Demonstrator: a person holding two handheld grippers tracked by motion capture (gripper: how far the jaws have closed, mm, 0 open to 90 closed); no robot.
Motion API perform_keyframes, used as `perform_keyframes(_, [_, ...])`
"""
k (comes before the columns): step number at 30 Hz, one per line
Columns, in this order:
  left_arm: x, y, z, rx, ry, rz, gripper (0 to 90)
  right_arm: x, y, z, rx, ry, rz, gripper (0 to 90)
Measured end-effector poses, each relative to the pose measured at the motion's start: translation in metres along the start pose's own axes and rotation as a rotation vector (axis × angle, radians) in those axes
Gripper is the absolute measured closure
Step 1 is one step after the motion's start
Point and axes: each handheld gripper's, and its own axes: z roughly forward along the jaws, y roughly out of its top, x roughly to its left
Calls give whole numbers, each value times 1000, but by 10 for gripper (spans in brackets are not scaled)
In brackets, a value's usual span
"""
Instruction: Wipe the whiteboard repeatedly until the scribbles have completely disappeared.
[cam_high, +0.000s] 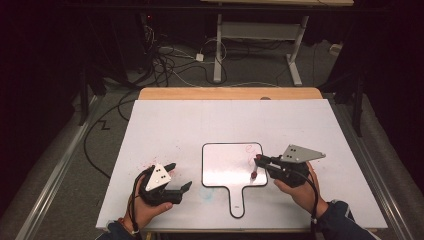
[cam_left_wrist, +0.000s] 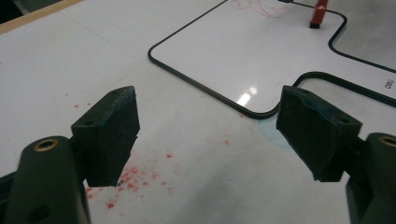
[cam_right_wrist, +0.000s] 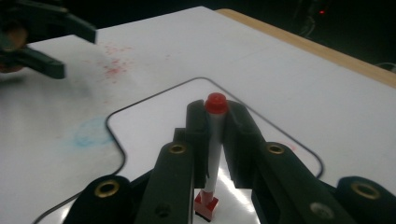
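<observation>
- Covering nearly the whole worktop (cam_high: 165, 125), a white sheet carries everything; red specks lie toward its front left corner.
- Small whiteboard (cam_high: 225, 165) with black rim sits near the front edge at centre, handle toward the person; faint red scribble (cam_high: 250, 149) at its far right corner.
- Left gripper (cam_high: 181, 176) rests near the front left of the sheet, jaws spread wide, nothing between them.
- Right gripper (cam_high: 257, 161) over the board's right edge, clenched on a red marker (cam_right_wrist: 212, 140).
- Marker: long axis roughly upright, tilted a little; red end cap up, tip end (cam_high: 254, 175) down at the board surface. Contact itself cannot be confirmed.
- Step in hand, judged: drawing or writing on the board.
- Next move calls for keeping the tip pressed lightly and the stroke inside the rim; the free gripper could steady the board.
</observation>
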Motion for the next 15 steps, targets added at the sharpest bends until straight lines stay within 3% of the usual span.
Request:
perform_keyframes(3, [-1,0,0,-1,-2,4,205,9,1,-2,10,7,-32,818])
perform_keyframes(5, [-1,1,1,0,-4,2,205,7,1,0,5,-12,-44,818])
perform_keyframes(11, [-1,0,3,8,-7,1,205,-23,1,11,-20,-129,-34,818])
perform_keyframes(15, [-1,0,3,10,-7,-1,205,-36,3,18,-31,-155,-10,818])
